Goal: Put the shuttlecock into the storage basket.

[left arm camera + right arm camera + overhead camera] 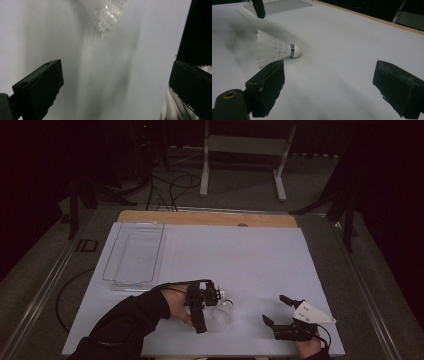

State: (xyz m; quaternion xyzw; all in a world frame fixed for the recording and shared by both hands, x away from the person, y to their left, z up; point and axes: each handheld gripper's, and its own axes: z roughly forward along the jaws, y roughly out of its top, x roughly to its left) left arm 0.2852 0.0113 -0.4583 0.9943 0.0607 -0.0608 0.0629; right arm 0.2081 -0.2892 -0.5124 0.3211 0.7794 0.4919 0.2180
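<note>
1. Shuttlecock (223, 310) lies on its side on the white surface (250, 260), near the front edge, cork tip (296, 51) resting on the sheet and feathers fanned away from it; a round cork and wide skirt leave it to settle that way rather than stand.
2. Left tongs (214, 296) hang just beside it with the jaws spread, nothing between them. In the left gripper view the skirt sits ahead of the gap, so the hand looks lined up for a grasp, in my judgement.
3. Right tongs (276, 311) rest apart to the right, jaws also spread and empty, probably kept clear to leave room.
4. Clear tray (134, 254) sits at the far left of the surface, well apart from the shuttlecock; it seems the likely drop spot.
</note>
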